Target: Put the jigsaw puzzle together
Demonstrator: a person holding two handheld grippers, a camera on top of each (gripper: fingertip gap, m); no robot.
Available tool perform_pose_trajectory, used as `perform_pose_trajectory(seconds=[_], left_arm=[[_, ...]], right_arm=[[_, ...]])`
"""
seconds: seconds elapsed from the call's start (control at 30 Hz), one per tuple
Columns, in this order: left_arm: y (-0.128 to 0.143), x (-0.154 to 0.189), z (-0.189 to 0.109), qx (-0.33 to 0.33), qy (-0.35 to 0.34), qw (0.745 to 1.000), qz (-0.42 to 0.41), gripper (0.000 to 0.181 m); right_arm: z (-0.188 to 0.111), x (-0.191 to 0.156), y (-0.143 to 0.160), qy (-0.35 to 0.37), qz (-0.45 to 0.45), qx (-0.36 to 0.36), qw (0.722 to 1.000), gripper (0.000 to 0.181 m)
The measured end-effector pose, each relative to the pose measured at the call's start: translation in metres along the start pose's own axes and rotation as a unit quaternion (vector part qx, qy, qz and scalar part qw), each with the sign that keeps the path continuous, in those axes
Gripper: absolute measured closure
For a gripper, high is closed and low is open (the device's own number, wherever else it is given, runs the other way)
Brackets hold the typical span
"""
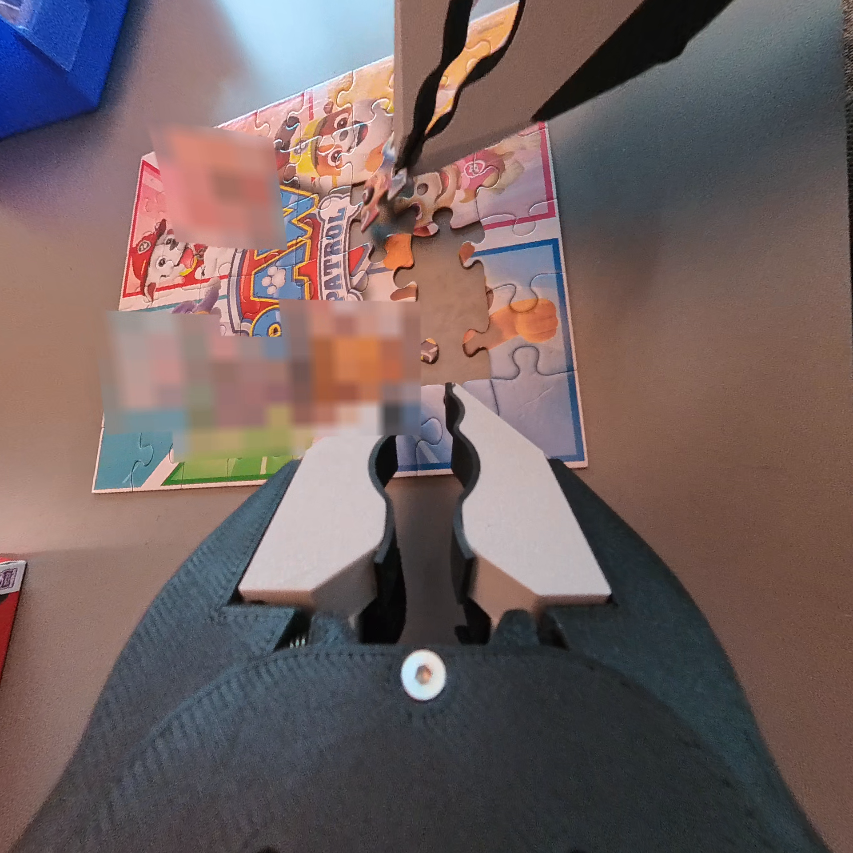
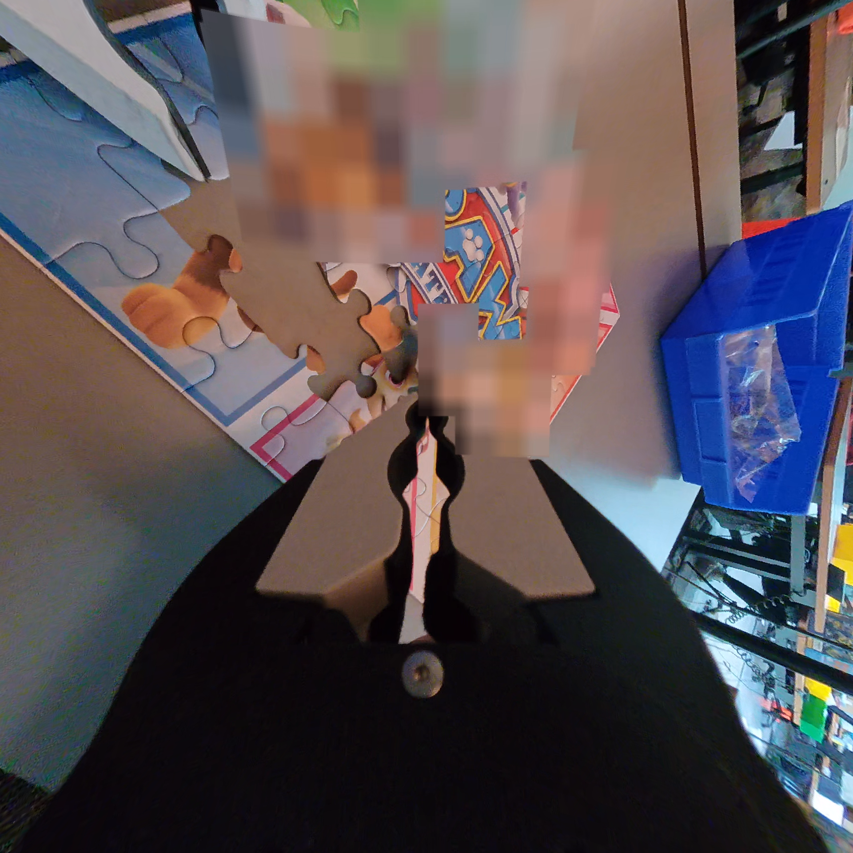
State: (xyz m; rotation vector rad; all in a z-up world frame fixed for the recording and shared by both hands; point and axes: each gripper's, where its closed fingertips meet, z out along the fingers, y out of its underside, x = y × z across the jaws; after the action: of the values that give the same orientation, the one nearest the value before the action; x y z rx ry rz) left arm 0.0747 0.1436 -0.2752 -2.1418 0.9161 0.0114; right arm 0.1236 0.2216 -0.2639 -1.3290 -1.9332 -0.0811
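The jigsaw puzzle [image 1: 531, 406] lies mostly assembled on the grey table, with a gap [image 1: 450, 304] of bare table right of its middle. My right gripper [image 1: 400, 174] reaches in from the top and is shut on a loose puzzle piece [image 1: 381, 203], held tilted just above the gap's far left corner. My left gripper [image 1: 422, 415] is open and empty over the puzzle's near edge, just short of the gap. In the right wrist view my right gripper [image 2: 427, 417] holds the piece [image 2: 399, 355] at the edge of the gap [image 2: 286, 295]. Mosaic patches hide parts of the puzzle.
A blue bin [image 1: 46, 60] stands beyond the puzzle's far left corner; the right wrist view shows it [image 2: 757, 360] with a clear plastic bag inside. A red box [image 1: 9, 609] lies at the left edge. Shelving stands past the table edge [image 2: 692, 138]. One gripper's finger ends stand about 10 cm off the other's.
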Motion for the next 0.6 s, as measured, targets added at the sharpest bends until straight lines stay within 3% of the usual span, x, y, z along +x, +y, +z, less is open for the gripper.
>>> perform_pose_trajectory(seconds=[0.37, 0.6], left_arm=[[0.0, 0.005, 0.0, 0.003, 0.015, 1.0, -0.009, 0.171], [0.0, 0.004, 0.0, 0.003, 0.017, 1.0, -0.019, 0.168]], right_arm=[[0.014, -0.005, -0.002, 0.029, -0.011, -0.053, 0.998, 0.181], [0.008, -0.008, -0.007, 0.02, -0.049, -0.007, 0.999, 0.181]])
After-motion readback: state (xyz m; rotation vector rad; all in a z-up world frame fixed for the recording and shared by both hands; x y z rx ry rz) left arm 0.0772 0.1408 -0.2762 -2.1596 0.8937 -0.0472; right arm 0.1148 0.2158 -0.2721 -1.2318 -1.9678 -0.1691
